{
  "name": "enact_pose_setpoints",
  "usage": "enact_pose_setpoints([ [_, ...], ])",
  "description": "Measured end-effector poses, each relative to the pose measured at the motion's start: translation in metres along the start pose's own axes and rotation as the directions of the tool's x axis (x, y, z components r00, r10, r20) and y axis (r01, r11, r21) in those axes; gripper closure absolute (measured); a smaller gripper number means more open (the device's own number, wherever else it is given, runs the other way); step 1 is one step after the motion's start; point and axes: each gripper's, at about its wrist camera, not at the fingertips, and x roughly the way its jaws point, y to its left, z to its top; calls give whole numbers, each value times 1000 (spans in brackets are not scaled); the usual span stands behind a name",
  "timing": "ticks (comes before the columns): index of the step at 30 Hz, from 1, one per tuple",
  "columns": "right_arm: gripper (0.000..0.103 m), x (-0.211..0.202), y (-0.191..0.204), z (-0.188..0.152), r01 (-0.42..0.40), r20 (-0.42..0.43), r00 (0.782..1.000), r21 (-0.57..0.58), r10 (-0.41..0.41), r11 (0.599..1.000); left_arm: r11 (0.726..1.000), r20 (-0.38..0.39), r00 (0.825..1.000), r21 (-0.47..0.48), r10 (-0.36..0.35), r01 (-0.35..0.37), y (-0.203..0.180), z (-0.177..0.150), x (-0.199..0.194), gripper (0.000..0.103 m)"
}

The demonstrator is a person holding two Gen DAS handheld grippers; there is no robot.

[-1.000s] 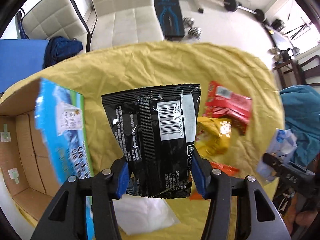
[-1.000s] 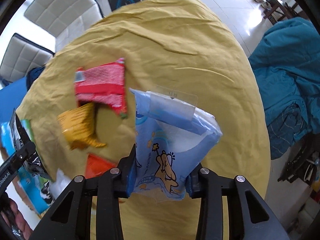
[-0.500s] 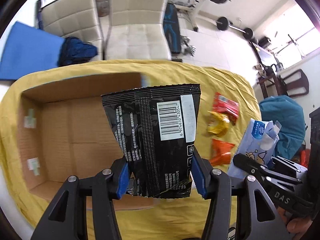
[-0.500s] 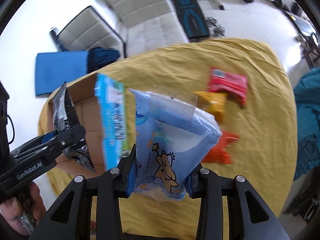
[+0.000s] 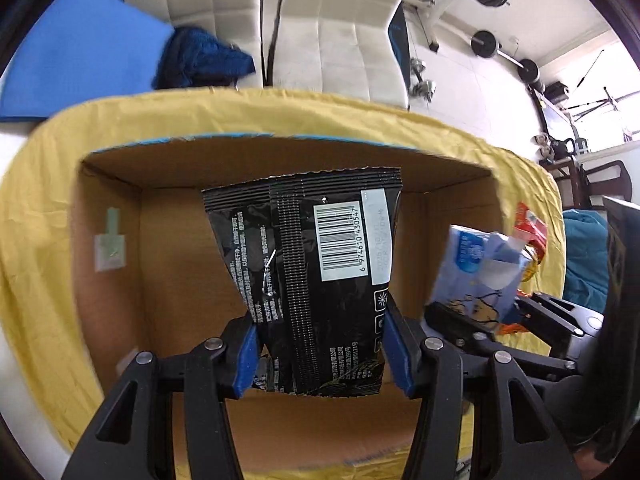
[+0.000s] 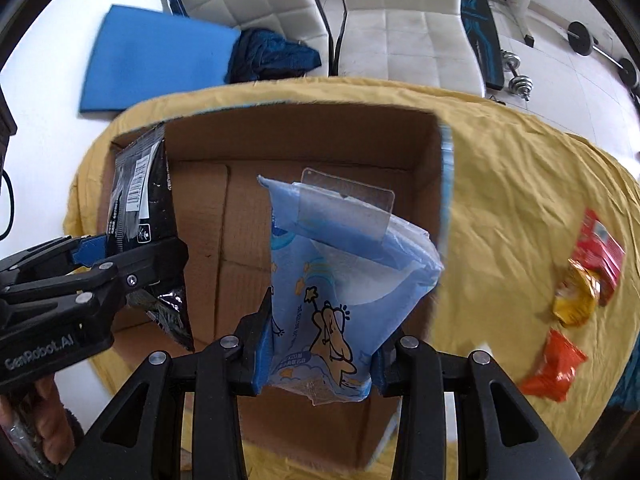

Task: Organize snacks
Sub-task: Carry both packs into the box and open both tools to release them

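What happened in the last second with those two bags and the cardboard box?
Both grippers swung from over the loose snacks to above the open cardboard box. The left gripper still clamps the black bag, the right gripper the blue bag. Nothing released; the red, yellow and orange packets stayed on the cloth.

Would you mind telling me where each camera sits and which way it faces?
Left wrist: on the left gripper, looking down along its fingers at the black foil snack bag it grips, over the open cardboard box; the right gripper shows.
Right wrist: on the right gripper, looking at its pale blue cartoon pouch; the left gripper and a hand show.
Shared: box, both packets, yellow tablecloth.
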Motion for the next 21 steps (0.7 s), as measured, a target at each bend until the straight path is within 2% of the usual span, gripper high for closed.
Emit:
enact_pose_setpoints([
  [6,62,53,14,26,46,-71,996,-40,-49,998,999,-76,996,-13,-51,50,22,28,44,52],
  [11,60,76,13,38,68,-107,992,-53,-73,996,996,-137,987,3,-85,86,25,34,73,51],
  [15,56,86,14,45,105,-110,988,-64,-111,992,995,-157,982,-12,-103,103,24,32,82,51],
  [17,50,88,15,46,114,-113,986,-63,-121,991,993,-166,980,-19,-114,113,24,31,82,51],
  [21,40,92,19,47,123,-122,984,-60,-129,991,997,-162,984,-17,-78,76,19,28,74,50],
])
